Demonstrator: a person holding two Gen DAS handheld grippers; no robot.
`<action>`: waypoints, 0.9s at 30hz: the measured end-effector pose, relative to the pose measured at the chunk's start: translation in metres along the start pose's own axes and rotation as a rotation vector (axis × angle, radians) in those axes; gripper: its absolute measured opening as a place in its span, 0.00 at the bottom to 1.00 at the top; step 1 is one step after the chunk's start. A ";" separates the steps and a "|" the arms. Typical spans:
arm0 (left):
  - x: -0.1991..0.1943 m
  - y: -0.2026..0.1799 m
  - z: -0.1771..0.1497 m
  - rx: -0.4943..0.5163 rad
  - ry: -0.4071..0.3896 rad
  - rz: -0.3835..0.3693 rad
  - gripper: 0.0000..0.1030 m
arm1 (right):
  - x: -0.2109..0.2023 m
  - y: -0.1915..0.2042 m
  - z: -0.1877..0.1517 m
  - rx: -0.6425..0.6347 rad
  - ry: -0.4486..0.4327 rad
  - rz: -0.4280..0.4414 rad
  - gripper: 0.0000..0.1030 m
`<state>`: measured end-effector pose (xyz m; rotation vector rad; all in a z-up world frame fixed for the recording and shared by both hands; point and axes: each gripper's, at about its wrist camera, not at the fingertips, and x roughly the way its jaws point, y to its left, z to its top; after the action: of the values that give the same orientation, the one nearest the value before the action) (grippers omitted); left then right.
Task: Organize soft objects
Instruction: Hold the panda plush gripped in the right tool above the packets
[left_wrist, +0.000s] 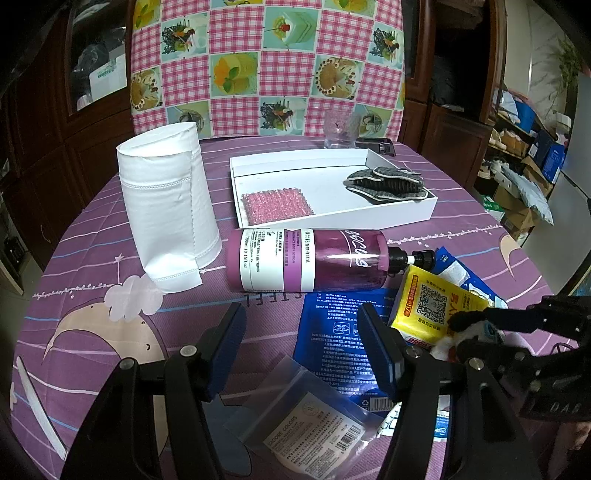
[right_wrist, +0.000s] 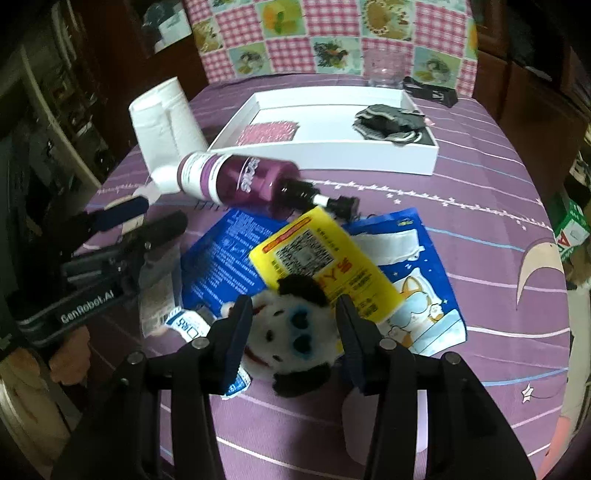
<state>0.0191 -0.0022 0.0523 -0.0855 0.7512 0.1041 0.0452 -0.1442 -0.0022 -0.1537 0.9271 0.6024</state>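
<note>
A white tray (left_wrist: 391, 216) holds a pink scrubber pad (left_wrist: 277, 203) and a grey glove (left_wrist: 388, 182). A black-and-white panda plush (right_wrist: 295, 332) lies on the purple tablecloth between the fingers of my right gripper (right_wrist: 293, 332), whose jaws sit on either side of it, touching or nearly so. The plush also shows in the left wrist view (left_wrist: 467, 334). My left gripper (left_wrist: 303, 347) is open and empty above a clear zip bag (left_wrist: 306, 417). A yellow packet (right_wrist: 325, 266) lies on blue packets (right_wrist: 417, 280) just beyond the plush.
A purple lotion bottle (left_wrist: 310, 260) lies on its side in front of the tray. A white paper roll (left_wrist: 166, 206) stands at the left. A clear glass (left_wrist: 340, 129) and a black clip (left_wrist: 380, 146) stand behind the tray. The left gripper shows in the right wrist view (right_wrist: 140, 218).
</note>
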 end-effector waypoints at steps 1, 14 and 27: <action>0.000 0.000 0.000 0.000 0.000 0.000 0.61 | 0.001 0.001 0.000 -0.006 0.002 -0.010 0.47; -0.001 -0.001 0.001 0.007 0.004 -0.001 0.61 | 0.005 -0.007 0.000 0.027 0.030 -0.005 0.45; 0.000 -0.001 0.001 0.008 0.006 -0.001 0.61 | 0.008 -0.008 0.001 0.030 0.039 -0.009 0.37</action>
<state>0.0196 -0.0034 0.0533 -0.0781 0.7573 0.1001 0.0536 -0.1468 -0.0092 -0.1429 0.9722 0.5781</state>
